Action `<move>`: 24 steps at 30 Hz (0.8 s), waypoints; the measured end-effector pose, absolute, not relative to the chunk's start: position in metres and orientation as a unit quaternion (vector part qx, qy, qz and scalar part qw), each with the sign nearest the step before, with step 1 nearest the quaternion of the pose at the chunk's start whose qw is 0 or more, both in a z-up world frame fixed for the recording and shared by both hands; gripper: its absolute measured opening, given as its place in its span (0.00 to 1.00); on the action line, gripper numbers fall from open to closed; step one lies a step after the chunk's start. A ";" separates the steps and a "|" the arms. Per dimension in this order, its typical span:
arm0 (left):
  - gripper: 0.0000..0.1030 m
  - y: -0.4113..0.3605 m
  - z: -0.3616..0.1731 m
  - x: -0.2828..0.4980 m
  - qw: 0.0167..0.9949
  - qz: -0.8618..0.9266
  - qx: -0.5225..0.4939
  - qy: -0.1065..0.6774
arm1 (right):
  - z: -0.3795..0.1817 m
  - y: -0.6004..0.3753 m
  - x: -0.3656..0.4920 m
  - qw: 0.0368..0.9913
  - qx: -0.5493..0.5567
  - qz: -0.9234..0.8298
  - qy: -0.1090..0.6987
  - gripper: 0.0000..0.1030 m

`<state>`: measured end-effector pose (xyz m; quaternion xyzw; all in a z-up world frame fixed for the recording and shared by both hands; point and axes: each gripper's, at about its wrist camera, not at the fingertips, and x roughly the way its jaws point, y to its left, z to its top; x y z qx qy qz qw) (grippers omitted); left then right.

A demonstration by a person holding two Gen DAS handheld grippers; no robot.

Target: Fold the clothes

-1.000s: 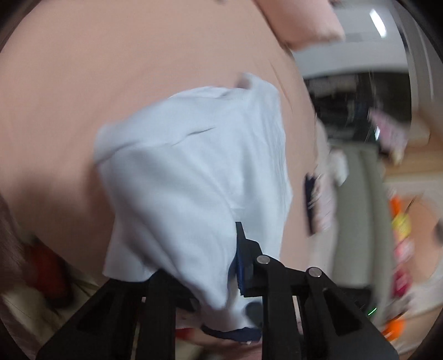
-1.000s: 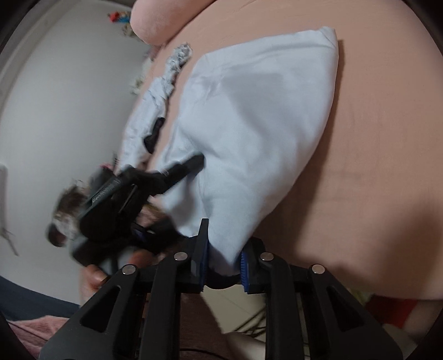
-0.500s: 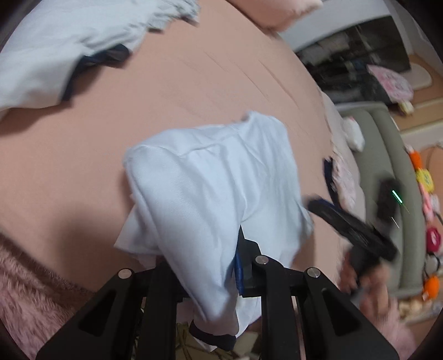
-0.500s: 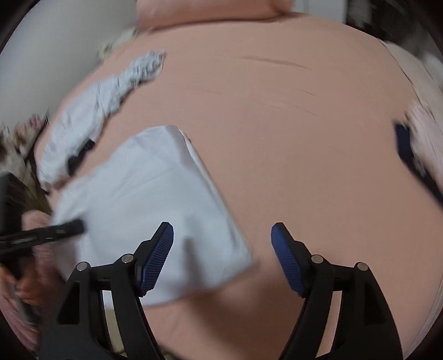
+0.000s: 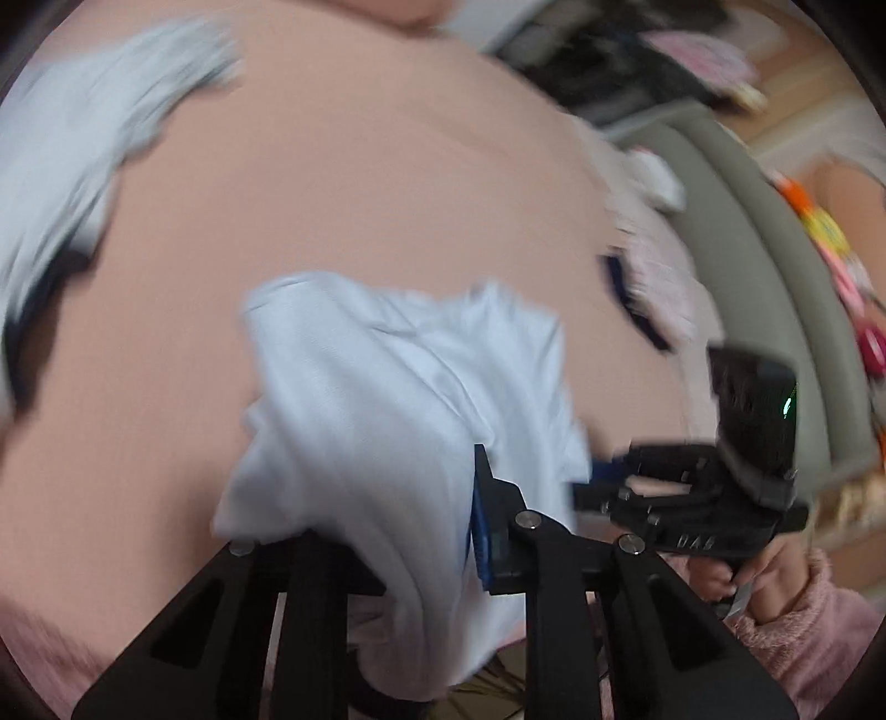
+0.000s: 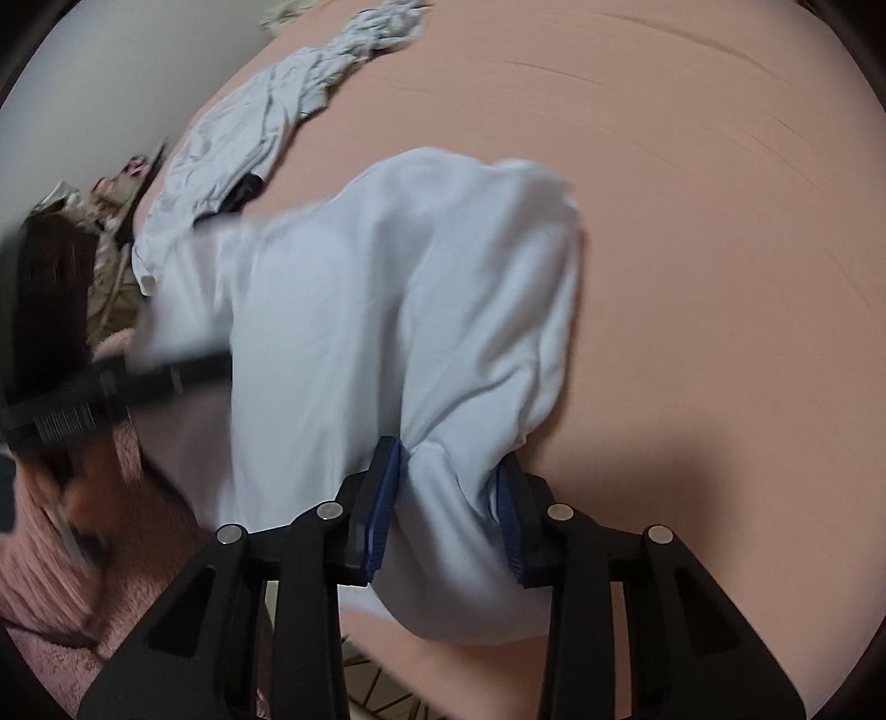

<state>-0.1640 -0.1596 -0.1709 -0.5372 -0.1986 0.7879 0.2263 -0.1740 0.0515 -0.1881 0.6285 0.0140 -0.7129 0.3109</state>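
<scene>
In my right wrist view the garment (image 6: 398,310) lies on the bed (image 6: 720,232) straight ahead, its near edge bunched between the right gripper (image 6: 448,498) fingers. A second heap of clothes (image 6: 260,127) lies behind it to the left on the bed. My left gripper (image 5: 387,531) sits under the garment's near edge, with the sofa (image 5: 775,288) off the bed's right side.

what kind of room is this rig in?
Probably a home bedroom: a peach-sheeted bed, a pink pillow at its head, laundry heaped beside the pale blue garment, a grey sofa alongside.
</scene>
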 end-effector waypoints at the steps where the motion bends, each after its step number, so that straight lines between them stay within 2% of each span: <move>1: 0.20 -0.157 -0.166 -0.171 0.234 0.788 -0.539 -0.184 | -0.179 0.068 -0.160 0.298 0.617 -0.728 -0.006 0.19; 2: 0.21 -0.155 -0.160 -0.177 0.242 0.787 -0.541 -0.169 | -0.171 0.082 -0.147 0.280 0.605 -0.745 -0.020 0.18; 5: 0.38 -0.156 -0.169 -0.198 0.231 0.772 -0.575 -0.139 | -0.163 0.112 -0.122 0.227 0.585 -0.778 -0.047 0.18; 6: 0.41 -0.158 -0.178 -0.205 0.219 0.763 -0.593 -0.134 | -0.166 0.118 -0.121 0.216 0.585 -0.780 -0.049 0.22; 7: 0.42 -0.164 -0.183 -0.205 0.217 0.759 -0.597 -0.141 | -0.171 0.122 -0.123 0.211 0.588 -0.779 -0.052 0.31; 8: 0.42 -0.169 -0.189 -0.205 0.216 0.755 -0.601 -0.149 | -0.175 0.126 -0.126 0.207 0.591 -0.777 -0.058 0.35; 10: 0.54 -0.183 -0.194 -0.196 0.214 0.752 -0.598 -0.176 | -0.179 0.129 -0.136 0.213 0.584 -0.778 -0.087 0.47; 11: 0.56 -0.189 -0.197 -0.192 0.214 0.751 -0.596 -0.189 | -0.179 0.127 -0.141 0.222 0.580 -0.777 -0.102 0.51; 12: 0.58 -0.195 -0.203 -0.187 0.214 0.746 -0.596 -0.207 | -0.181 0.126 -0.147 0.234 0.576 -0.774 -0.114 0.60; 13: 0.60 -0.201 -0.209 -0.181 0.215 0.740 -0.596 -0.225 | -0.185 0.125 -0.155 0.244 0.576 -0.770 -0.125 0.70; 15: 0.60 -0.204 -0.220 -0.176 0.217 0.734 -0.589 -0.258 | -0.203 0.113 -0.164 0.241 0.589 -0.760 -0.130 0.74; 17: 0.59 -0.201 -0.221 -0.176 0.222 0.738 -0.577 -0.269 | -0.217 0.103 -0.170 0.241 0.589 -0.760 -0.134 0.84; 18: 0.50 -0.196 -0.220 -0.176 0.228 0.742 -0.574 -0.260 | -0.217 0.097 -0.172 0.235 0.577 -0.772 -0.129 0.84; 19: 0.30 -0.191 -0.220 -0.177 0.234 0.746 -0.571 -0.251 | -0.216 0.089 -0.174 0.220 0.569 -0.784 -0.117 0.71; 20: 0.29 -0.183 -0.221 -0.179 0.235 0.748 -0.572 -0.241 | -0.214 0.082 -0.176 0.217 0.565 -0.788 -0.111 0.64; 22: 0.25 -0.176 -0.216 -0.178 0.236 0.759 -0.568 -0.213 | -0.209 0.071 -0.179 0.229 0.565 -0.785 -0.110 0.17; 24: 0.25 -0.178 -0.201 -0.172 0.261 0.763 -0.549 -0.218 | -0.203 0.075 -0.179 0.228 0.565 -0.780 -0.141 0.17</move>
